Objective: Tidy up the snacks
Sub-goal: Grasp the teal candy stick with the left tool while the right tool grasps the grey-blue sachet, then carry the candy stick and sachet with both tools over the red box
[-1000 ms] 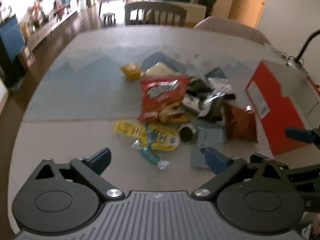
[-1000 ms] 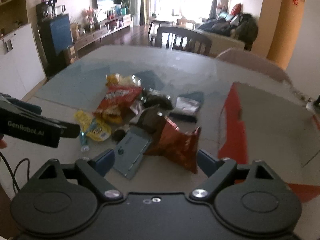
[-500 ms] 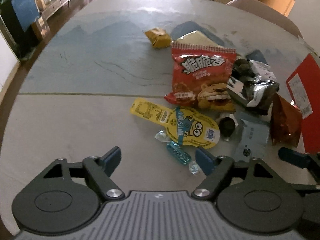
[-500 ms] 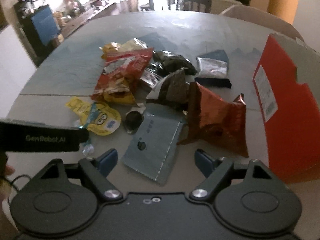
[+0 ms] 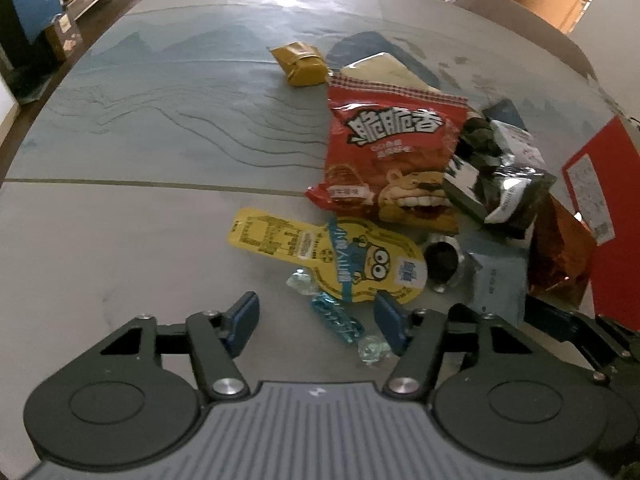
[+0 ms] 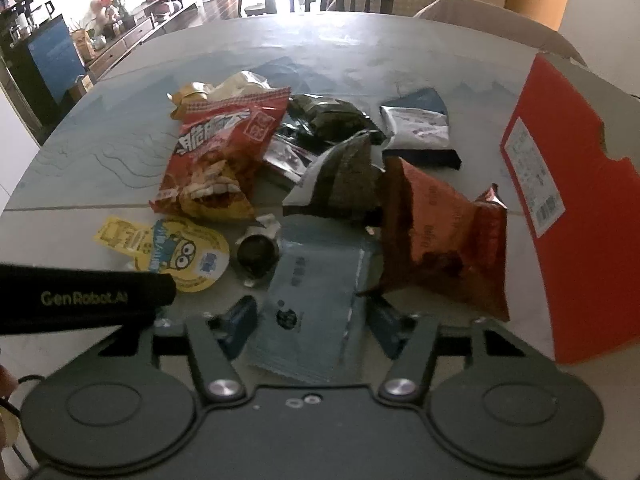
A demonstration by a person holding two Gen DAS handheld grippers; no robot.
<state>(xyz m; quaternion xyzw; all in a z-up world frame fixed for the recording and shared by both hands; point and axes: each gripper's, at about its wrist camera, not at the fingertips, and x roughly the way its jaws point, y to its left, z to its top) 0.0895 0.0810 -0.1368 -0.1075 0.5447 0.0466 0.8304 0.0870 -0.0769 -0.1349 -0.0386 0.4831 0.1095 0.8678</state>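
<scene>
The fingers [image 5: 245,322] of the left gripper [image 5: 316,324] stand about half apart, having just been closing, and low over the worktop [image 5: 160,140]; a teal wrapped candy [image 5: 338,320] lies between them on the surface, the pads apart from it, though its clear twisted end sits just beside the right-hand pad. The fingers [image 6: 240,324] of the right gripper [image 6: 312,326] have likewise just been closing and flank the near end of a pale blue flat sachet [image 6: 316,300], with small gaps at both pads, so nothing is gripped. Beyond the candy lies a yellow cartoon packet [image 5: 340,256], then a small dark round snack [image 6: 256,254], and farther off a red chip bag [image 5: 392,160]. To the right of the sachet a copper-brown foil bag [image 6: 444,236] rests near a red cardboard box [image 6: 572,216]. Dark foil packs [image 6: 340,168] are heaped mid-worktop.
</scene>
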